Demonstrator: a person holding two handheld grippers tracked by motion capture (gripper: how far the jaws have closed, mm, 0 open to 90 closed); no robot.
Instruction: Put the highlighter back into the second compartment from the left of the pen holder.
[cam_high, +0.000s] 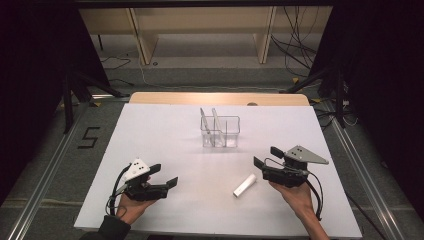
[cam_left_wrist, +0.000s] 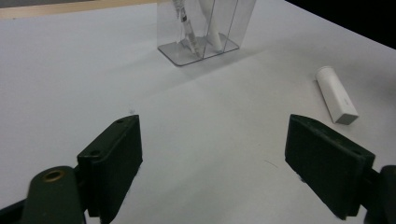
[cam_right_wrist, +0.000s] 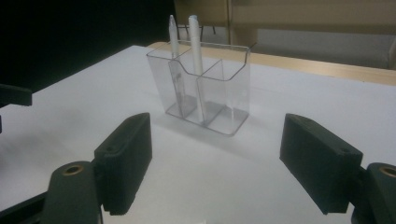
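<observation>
A clear plastic holder (cam_high: 220, 131) with several compartments stands at the middle back of the white table (cam_high: 150, 140). Two white pens (cam_high: 204, 122) lean upright in it. A short white tube (cam_high: 245, 185) lies flat on the table, just left of my right gripper (cam_high: 266, 156). That gripper is open and empty; in the right gripper view it (cam_right_wrist: 215, 163) faces the holder (cam_right_wrist: 205, 88) and pens (cam_right_wrist: 194, 42). My left gripper (cam_high: 165, 175) rests open and empty at the front left. In the left gripper view it (cam_left_wrist: 212, 154) looks toward the holder (cam_left_wrist: 201, 28), with the tube (cam_left_wrist: 336, 95) to its right.
A wooden strip (cam_high: 220, 98) borders the table's far edge. Beyond it stand wooden shelf legs (cam_high: 142, 45) and loose cables (cam_high: 295, 45) on the floor. Dark stands (cam_high: 75, 90) flank both sides. A "5" (cam_high: 89, 137) is marked on the floor at left.
</observation>
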